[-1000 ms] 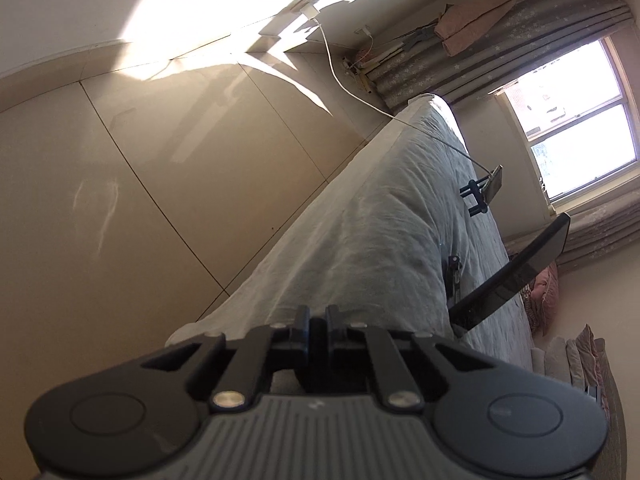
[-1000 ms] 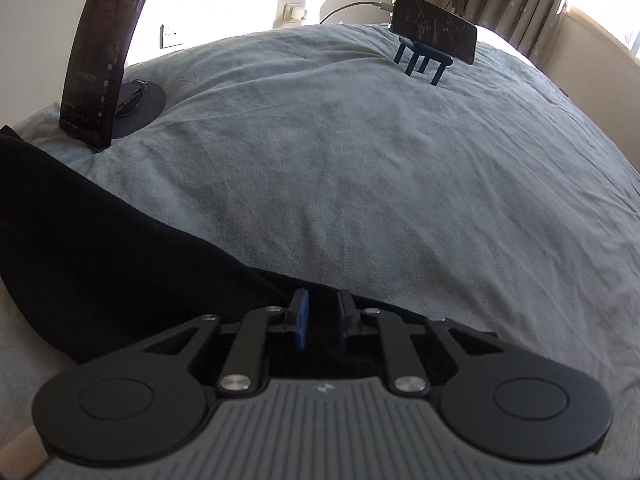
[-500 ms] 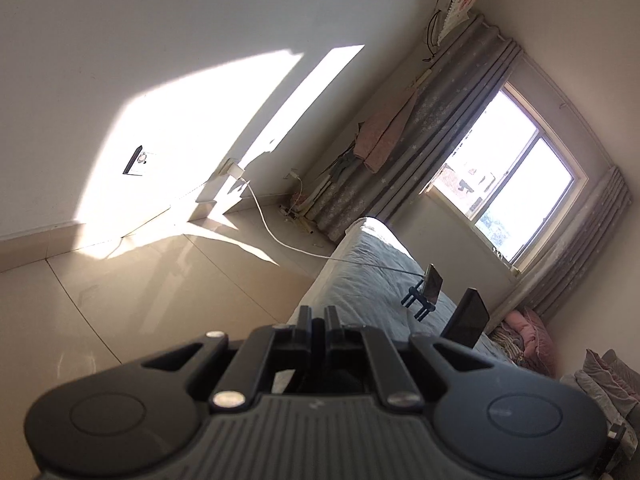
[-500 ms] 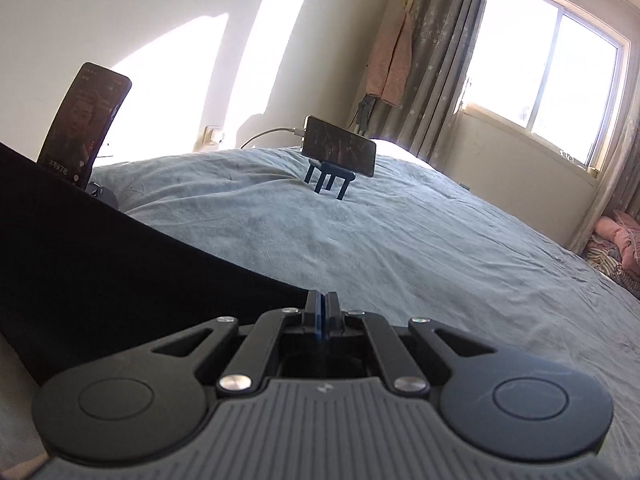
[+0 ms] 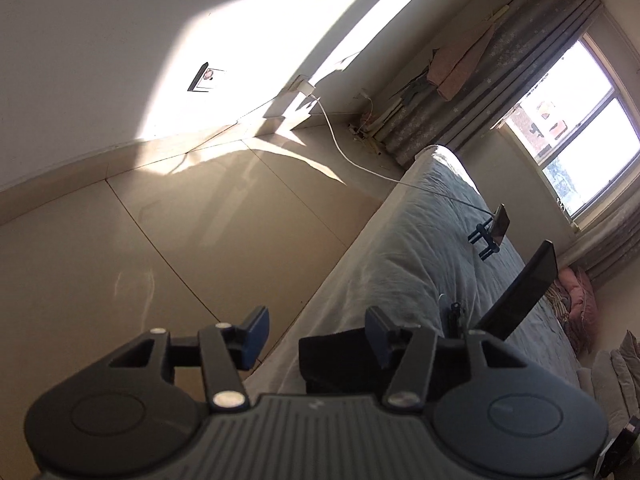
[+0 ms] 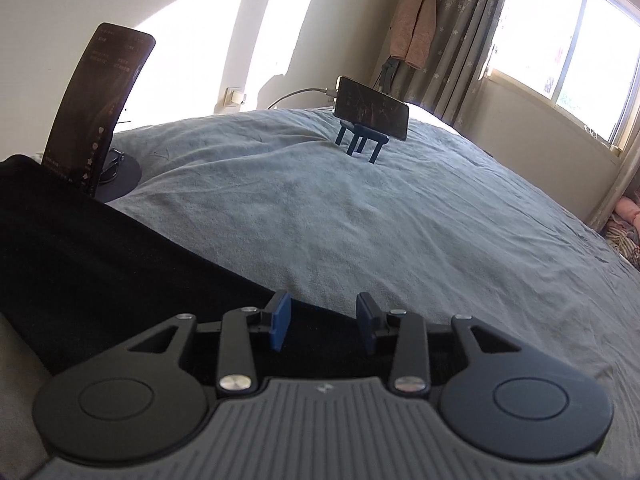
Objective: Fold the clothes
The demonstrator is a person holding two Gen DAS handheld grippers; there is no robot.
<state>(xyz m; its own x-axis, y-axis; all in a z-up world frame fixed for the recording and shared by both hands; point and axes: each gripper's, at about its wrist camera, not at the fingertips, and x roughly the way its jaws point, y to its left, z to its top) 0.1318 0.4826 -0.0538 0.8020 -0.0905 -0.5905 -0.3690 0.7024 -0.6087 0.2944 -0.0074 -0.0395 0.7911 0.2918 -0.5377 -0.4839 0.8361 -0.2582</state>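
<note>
Opening, the jaws of the left gripper (image 5: 316, 334) stand apart over the near edge of the bed (image 5: 404, 280); the black garment (image 5: 336, 354) shows low between them, close against the right pad, and neither pad presses on it as far as can be seen. Beyond the left pad lies the tiled floor (image 5: 160, 248), lit by a sun patch on the wall (image 5: 248, 48).

The right gripper (image 6: 323, 326) is likewise opening, its blue pads (image 6: 280, 322) spread above the edge of the same black garment (image 6: 100, 248), which lies flat across the near left of the grey bedcover (image 6: 400, 220); nothing is pinched.

On the far left of the bed an upright phone (image 6: 100, 104) leans on a round black stand (image 6: 124, 174). Its dark screen carries rows of pale text and small icons, too small and faint to read. Farther back, a second phone (image 6: 372, 108) lies sideways on a small blue stand (image 6: 362, 142), with a cable (image 6: 296, 94) plugged into its left end; its screen shows no legible writing. No brand mark can be read on either gripper; only a small pale emblem sits on the grey ribbed body.

At far right are grey patterned curtains (image 6: 460, 32), a pink cloth (image 6: 412, 20) hanging on them, and a bright window (image 6: 560, 40).
</note>
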